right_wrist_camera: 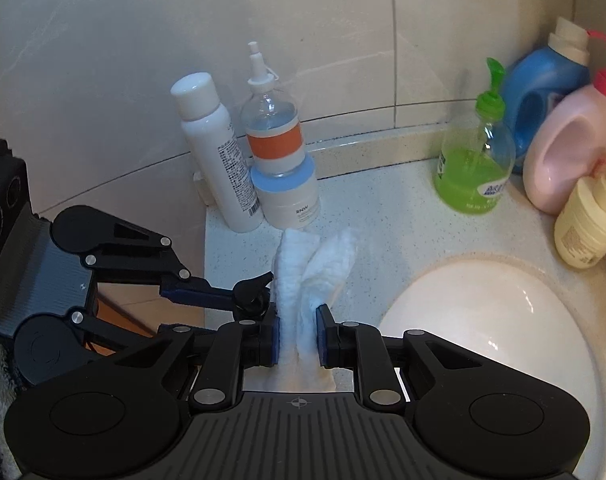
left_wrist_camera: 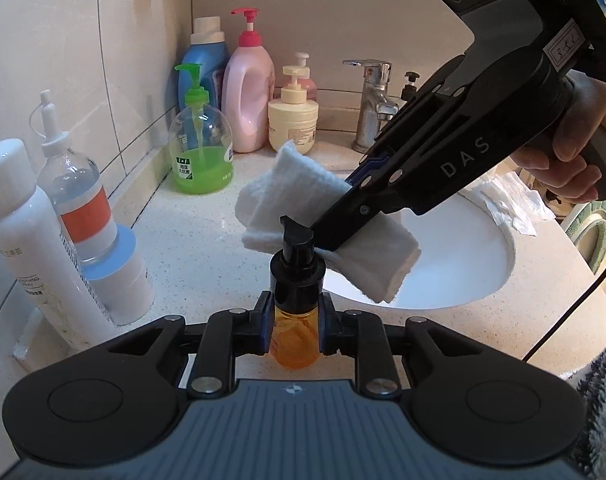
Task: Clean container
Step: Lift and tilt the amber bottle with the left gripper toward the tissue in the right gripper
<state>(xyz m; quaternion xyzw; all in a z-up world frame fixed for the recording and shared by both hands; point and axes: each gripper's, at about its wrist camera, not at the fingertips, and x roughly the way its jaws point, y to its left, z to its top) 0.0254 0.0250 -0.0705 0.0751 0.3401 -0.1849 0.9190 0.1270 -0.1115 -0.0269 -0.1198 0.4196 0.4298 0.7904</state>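
My left gripper (left_wrist_camera: 296, 310) is shut on a small amber pump bottle (left_wrist_camera: 295, 340) with a black pump head (left_wrist_camera: 297, 240), held upright above the counter's front edge. My right gripper (right_wrist_camera: 297, 334) is shut on a folded white cloth (right_wrist_camera: 303, 280). In the left wrist view the right gripper (left_wrist_camera: 331, 246) comes in from the upper right, and the cloth (left_wrist_camera: 287, 192) lies against the pump head and the bottle's neck. In the right wrist view the left gripper (right_wrist_camera: 223, 308) is at the left, with the black pump head (right_wrist_camera: 253, 292) beside the cloth; the bottle's body is hidden there.
A white basin (left_wrist_camera: 455, 256) is set in the speckled counter (left_wrist_camera: 191, 240), with a chrome tap (left_wrist_camera: 373, 104) behind it. Bottles stand along the tiled wall: white (left_wrist_camera: 35, 240), clear with orange band (left_wrist_camera: 79, 200), green soap (left_wrist_camera: 199, 148), blue, pink (left_wrist_camera: 249, 92), cream (left_wrist_camera: 293, 116). Crumpled tissue (left_wrist_camera: 507, 200) lies right of the basin.
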